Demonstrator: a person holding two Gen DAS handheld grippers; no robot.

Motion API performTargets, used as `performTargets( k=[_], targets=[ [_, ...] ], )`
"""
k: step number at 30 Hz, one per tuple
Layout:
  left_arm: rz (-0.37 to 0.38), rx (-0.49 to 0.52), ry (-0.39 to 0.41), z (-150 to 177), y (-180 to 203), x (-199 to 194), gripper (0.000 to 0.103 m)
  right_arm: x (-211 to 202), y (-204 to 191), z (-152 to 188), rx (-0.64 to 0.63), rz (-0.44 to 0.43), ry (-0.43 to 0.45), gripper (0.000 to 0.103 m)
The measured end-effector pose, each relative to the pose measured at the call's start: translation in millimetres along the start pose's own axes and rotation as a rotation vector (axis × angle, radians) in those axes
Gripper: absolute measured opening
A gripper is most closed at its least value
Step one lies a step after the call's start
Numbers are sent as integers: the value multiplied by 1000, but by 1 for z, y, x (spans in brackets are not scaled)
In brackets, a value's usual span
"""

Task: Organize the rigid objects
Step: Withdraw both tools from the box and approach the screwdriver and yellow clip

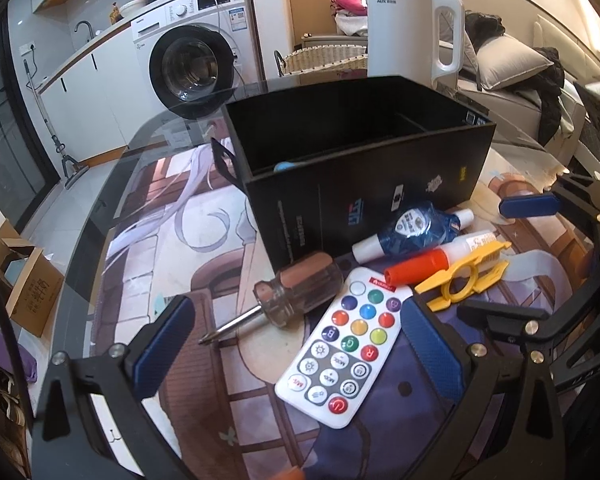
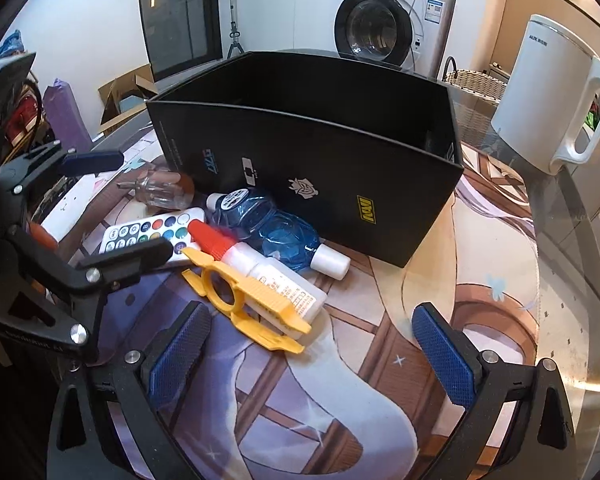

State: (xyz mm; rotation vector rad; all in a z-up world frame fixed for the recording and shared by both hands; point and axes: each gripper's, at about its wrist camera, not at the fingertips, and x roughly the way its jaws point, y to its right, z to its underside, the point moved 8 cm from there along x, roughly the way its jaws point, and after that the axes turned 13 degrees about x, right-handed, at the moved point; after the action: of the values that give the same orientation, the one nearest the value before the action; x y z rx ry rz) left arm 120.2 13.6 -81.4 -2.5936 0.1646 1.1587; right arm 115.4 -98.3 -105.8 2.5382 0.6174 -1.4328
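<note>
Both grippers gape wide and empty: the left gripper straddles the white remote beside the screwdriver, the right gripper hovers near the yellow clip. Closing carelessly could nudge the glue bottle or miss the black box.

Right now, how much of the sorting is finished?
Barely begun. Done: one blue object already lies in the box. In hand: nothing; left gripper and right gripper are both open. Left: screwdriver, remote, blue bottle, glue, yellow tool.
</note>
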Motion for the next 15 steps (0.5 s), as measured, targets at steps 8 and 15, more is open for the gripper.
performTargets(
  k=[8,15],
  targets=[
    [12,-6,-11,0,0,1,103,3,6,-5,10,-11,8,103],
    [23,2,-28,2,4,4,103,5,24,-11,40,4,18,102]
  ],
)
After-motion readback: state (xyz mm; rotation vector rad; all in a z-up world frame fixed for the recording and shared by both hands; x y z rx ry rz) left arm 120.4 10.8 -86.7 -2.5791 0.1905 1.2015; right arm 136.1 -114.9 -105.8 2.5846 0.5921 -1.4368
